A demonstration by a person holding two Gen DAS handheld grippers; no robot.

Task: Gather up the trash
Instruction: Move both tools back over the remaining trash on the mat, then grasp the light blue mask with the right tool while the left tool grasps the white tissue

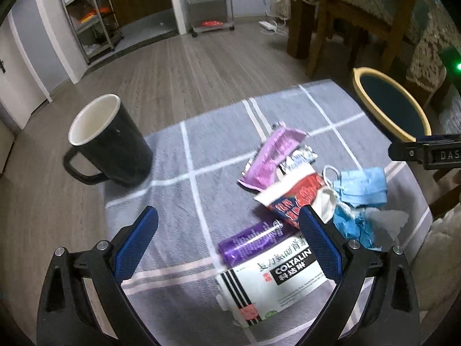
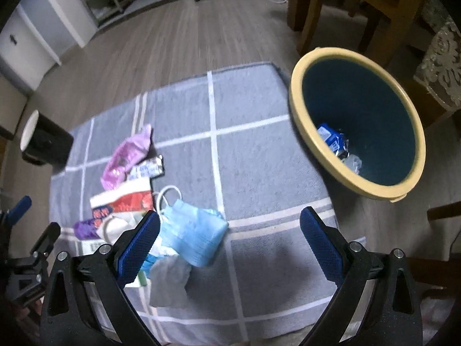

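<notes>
Both tongs wide, empty: left gripper [image 1: 227,225] over the litter pile; right gripper [image 2: 229,225] beside the mask [image 2: 193,236]. Close on one piece only; bin [image 2: 299,92] far right

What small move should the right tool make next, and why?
Probably ease the right tool, which is open and empty, down and left onto the blue face mask and close. The mask lies nearest its fingers, and the bin already holds some trash.
</notes>
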